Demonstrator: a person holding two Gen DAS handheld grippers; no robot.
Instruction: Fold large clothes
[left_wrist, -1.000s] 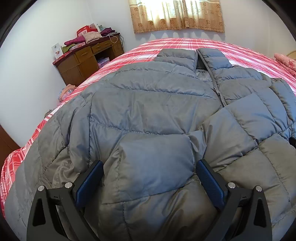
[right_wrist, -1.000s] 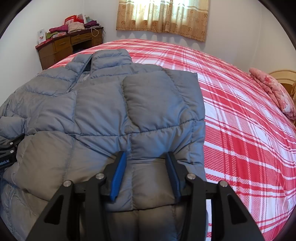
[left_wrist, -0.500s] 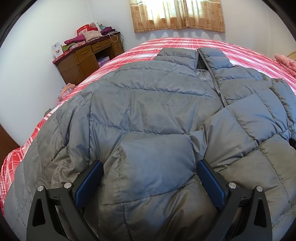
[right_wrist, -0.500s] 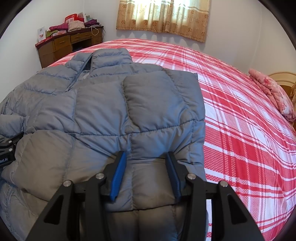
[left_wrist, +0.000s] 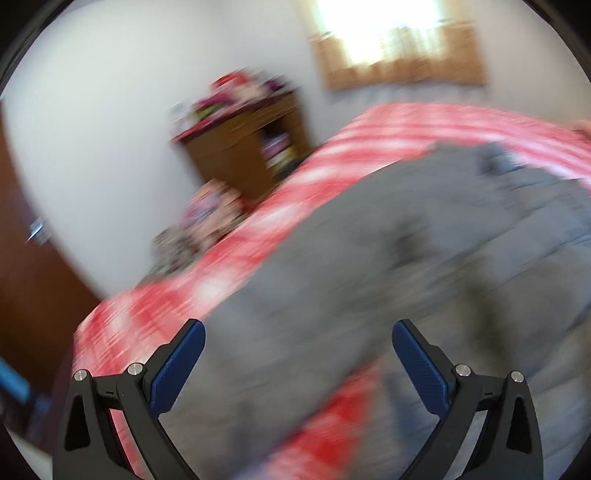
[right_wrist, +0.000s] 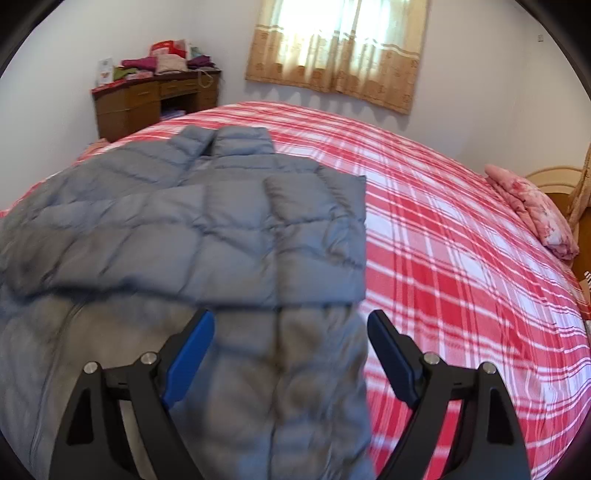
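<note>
A grey quilted puffer jacket lies on the red plaid bed, collar at the far end, with both sleeves folded in over its front. In the right wrist view my right gripper is open and empty, a little above the jacket's near right hem. The left wrist view is heavily blurred; it shows the jacket to the right and the bed's left edge. My left gripper is open and empty above the jacket's near left part.
A wooden desk piled with folded clothes stands against the far left wall. Small cluttered items sit on the floor by the bed's left side. A pink folded cloth lies at the bed's right edge. A curtained window is behind.
My right gripper has opened and let go of the folded sleeve, pulling back and up. My left gripper has swung away to the left, off the jacket; its view is motion-blurred.
</note>
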